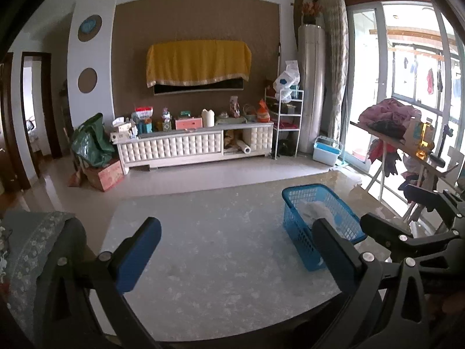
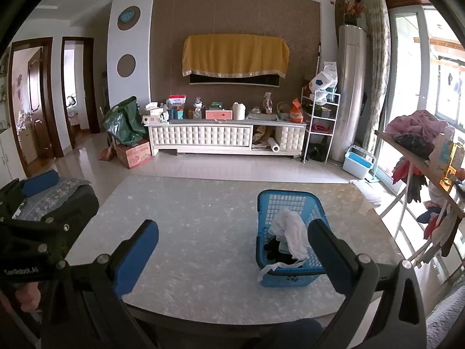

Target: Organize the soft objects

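Note:
A blue plastic basket (image 2: pixel 290 203) stands on the right part of the marbled table (image 2: pixel 189 218). White cloth (image 2: pixel 290 229) and dark cloth (image 2: pixel 276 251) lie in it, and a white strip hangs over its near rim. The basket also shows in the left wrist view (image 1: pixel 299 221) with white cloth (image 1: pixel 315 210) inside. My right gripper (image 2: pixel 232 250) is open and empty above the near table edge, its right finger in front of the basket. My left gripper (image 1: pixel 235 247) is open and empty, left of the basket. The right gripper also shows at the right edge of the left wrist view (image 1: pixel 407 229).
A flowered grey cushion (image 1: pixel 32 244) lies at the table's left. A board (image 2: pixel 418 160) piled with clothes (image 2: pixel 415 128) stands to the right by the window. A white TV cabinet (image 2: pixel 226 136), a shelf rack (image 2: pixel 319 125) and a green bag (image 2: pixel 125 122) line the far wall.

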The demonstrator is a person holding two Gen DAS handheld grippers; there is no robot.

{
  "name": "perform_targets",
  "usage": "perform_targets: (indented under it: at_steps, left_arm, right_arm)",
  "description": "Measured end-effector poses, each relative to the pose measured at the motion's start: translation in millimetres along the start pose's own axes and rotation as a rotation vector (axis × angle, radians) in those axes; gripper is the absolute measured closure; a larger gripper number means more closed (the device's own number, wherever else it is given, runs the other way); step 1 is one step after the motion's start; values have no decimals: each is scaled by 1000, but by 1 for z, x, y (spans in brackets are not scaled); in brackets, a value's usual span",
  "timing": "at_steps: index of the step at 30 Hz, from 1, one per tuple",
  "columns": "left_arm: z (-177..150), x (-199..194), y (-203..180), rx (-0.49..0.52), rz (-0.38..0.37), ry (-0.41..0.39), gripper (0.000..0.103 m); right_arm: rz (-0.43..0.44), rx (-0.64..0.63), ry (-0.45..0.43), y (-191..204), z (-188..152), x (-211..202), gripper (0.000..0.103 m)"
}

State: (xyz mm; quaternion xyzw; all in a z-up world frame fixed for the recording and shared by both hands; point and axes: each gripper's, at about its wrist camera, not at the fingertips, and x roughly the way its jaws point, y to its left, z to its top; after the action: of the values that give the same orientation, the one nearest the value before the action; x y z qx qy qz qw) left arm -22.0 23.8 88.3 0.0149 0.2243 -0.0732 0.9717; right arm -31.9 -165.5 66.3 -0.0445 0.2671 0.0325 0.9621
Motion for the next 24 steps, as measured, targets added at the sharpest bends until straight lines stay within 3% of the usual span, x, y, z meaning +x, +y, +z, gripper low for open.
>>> perform_targets:
  at_steps: [12,24]
  left_arm:
    - [-1,1,0,-22,-31,25,0]
    - [1,-3,-1,-15,-9,5,0]
  right_arm:
    - [5,10,-6,3,-2,-4,0]
    - [11,29,-13,9,-2,-10,0]
